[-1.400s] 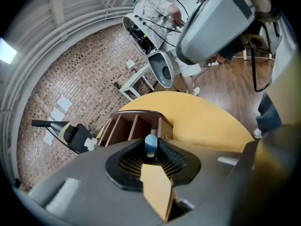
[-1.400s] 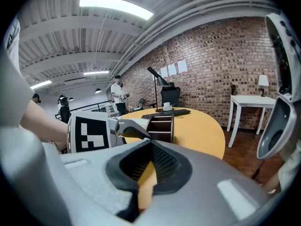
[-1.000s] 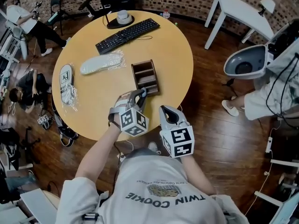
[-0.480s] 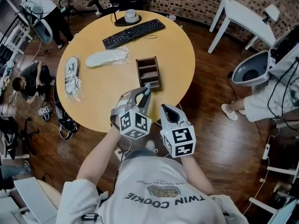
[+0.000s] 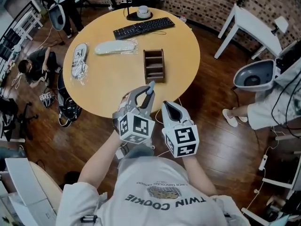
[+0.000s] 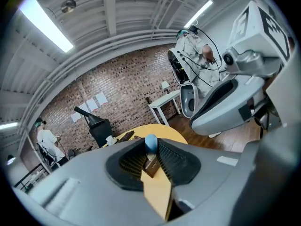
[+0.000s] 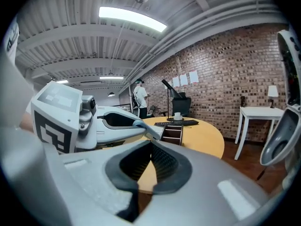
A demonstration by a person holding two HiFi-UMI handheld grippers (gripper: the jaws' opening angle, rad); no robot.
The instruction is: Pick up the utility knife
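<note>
Brick walls and a dark plank floor ring the workspace, and the action sits just short of the near edge of a round yellow table (image 5: 108, 86).

Start at the left gripper (image 6: 149, 150): its ribbed pads are clamped on the utility knife (image 6: 150, 141), whose rounded blue end pokes up past the fingertips while the body runs back down between the jaws. So the knife is off the table and in the air, carried in the person's left hand. Just to its right is the right gripper (image 7: 151, 146), jaws brought together with nothing in them (only table shows through the gap below the tips).

Ahead of the held knife, on the table, stands a brown wooden organizer (image 5: 154, 66). Further ahead and to the left lie two plastic-wrapped packs (image 5: 114, 47), and at the far rim a black keyboard (image 5: 143, 27).

By my reading the pick-up itself is done; the danger now is losing it. The pads hold a slim, smooth handle on a narrow patch, so a quick wrist roll could let it pivot or slide out. The knife hangs about over the table's rim, so a drop might go to the floor. The idle right gripper is close enough to knock it. Whether the blade is out I cannot tell.
</note>
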